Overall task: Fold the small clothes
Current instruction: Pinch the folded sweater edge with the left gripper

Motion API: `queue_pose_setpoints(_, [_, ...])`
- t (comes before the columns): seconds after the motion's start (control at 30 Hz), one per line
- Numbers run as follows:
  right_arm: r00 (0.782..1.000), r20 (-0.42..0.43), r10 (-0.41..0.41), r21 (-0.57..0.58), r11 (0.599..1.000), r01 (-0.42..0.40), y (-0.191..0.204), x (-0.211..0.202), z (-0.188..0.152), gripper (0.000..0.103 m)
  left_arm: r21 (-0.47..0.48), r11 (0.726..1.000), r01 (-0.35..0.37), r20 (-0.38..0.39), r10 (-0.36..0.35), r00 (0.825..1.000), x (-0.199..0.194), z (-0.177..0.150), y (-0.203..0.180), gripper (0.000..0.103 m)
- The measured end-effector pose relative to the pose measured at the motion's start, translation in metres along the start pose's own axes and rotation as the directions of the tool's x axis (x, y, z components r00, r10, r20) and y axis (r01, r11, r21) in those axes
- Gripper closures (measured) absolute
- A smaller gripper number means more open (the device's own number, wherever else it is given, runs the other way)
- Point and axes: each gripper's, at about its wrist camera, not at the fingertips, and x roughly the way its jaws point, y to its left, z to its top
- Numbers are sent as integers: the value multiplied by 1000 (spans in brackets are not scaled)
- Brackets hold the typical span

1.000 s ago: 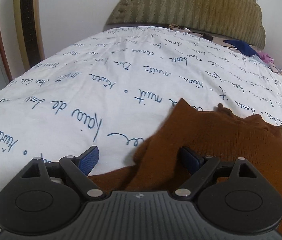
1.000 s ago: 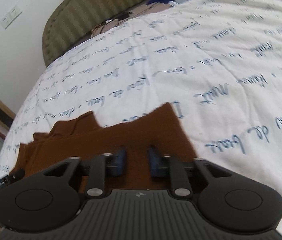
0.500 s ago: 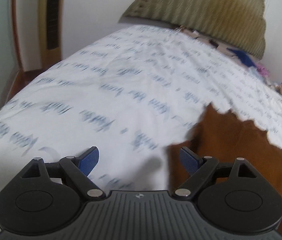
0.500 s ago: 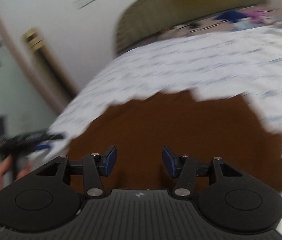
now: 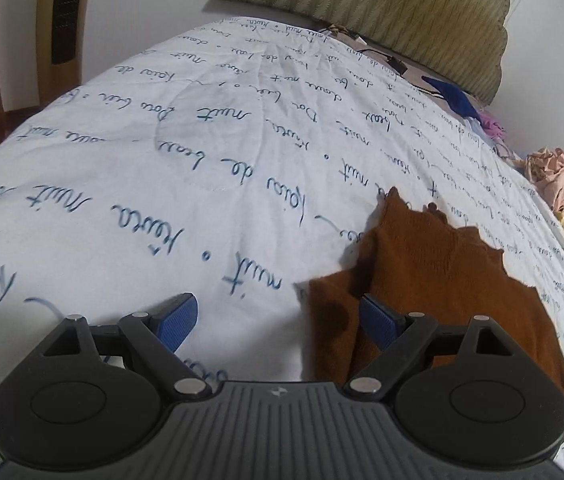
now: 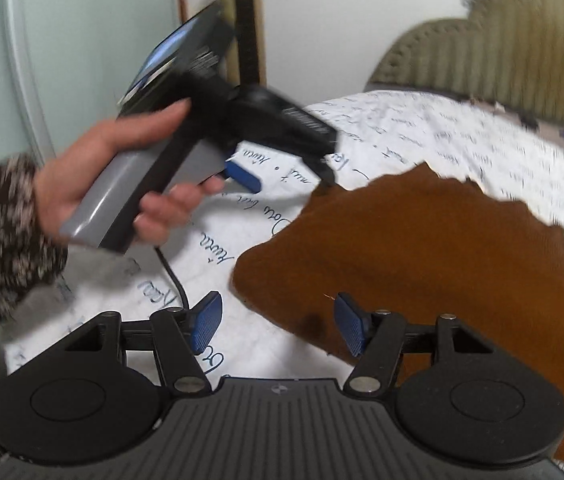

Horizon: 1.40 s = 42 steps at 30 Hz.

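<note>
A small brown knit garment [image 5: 434, 276] lies on the white bedspread [image 5: 170, 168] printed with blue script. In the left wrist view my left gripper [image 5: 278, 322] is open, its right pad over the garment's left edge. In the right wrist view the garment [image 6: 434, 248] fills the right half. My right gripper [image 6: 278, 326] is open and empty above the garment's near left corner. The left gripper also shows there [image 6: 282, 176], held by a hand at the garment's far left corner.
A green padded headboard [image 5: 382, 8] stands at the far end. Loose clothes, blue [image 5: 454, 96] and pink [image 5: 554, 176], lie along the bed's far right. A wooden frame [image 5: 58, 20] and wall stand at the left beyond the bed's edge.
My right gripper let go of the garment, opened and swung left. My left gripper stayed open and shifted left, then back toward the garment's left edge.
</note>
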Motion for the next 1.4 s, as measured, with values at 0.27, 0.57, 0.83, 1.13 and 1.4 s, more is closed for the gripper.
queue_pose_setpoints(0.27, [998, -38, -57, -58, 997, 55, 16, 20, 2, 41, -12, 999, 45, -19, -45, 999, 17, 11, -9, 14])
queue_pose_setpoints(0.57, [999, 3, -50, -1, 999, 50, 4, 8, -8, 41, -27, 996, 82, -18, -83, 996, 23, 11, -17, 14])
queue_pose_setpoints(0.83, [997, 3, -73, -103, 992, 73, 21, 19, -10, 41, 2, 992, 123, -38, -123, 992, 27, 13, -19, 14])
queue_pose_setpoints(1.13, [991, -9, -131, -154, 980, 128, 32, 40, -14, 49, -9, 985, 174, -66, -174, 983, 39, 19, -19, 14])
queue_pose_setpoints(1.4, [992, -22, -121, -105, 987, 118, 23, 43, -15, 59, 6, 981, 194, -75, -193, 978, 47, 16, -36, 14])
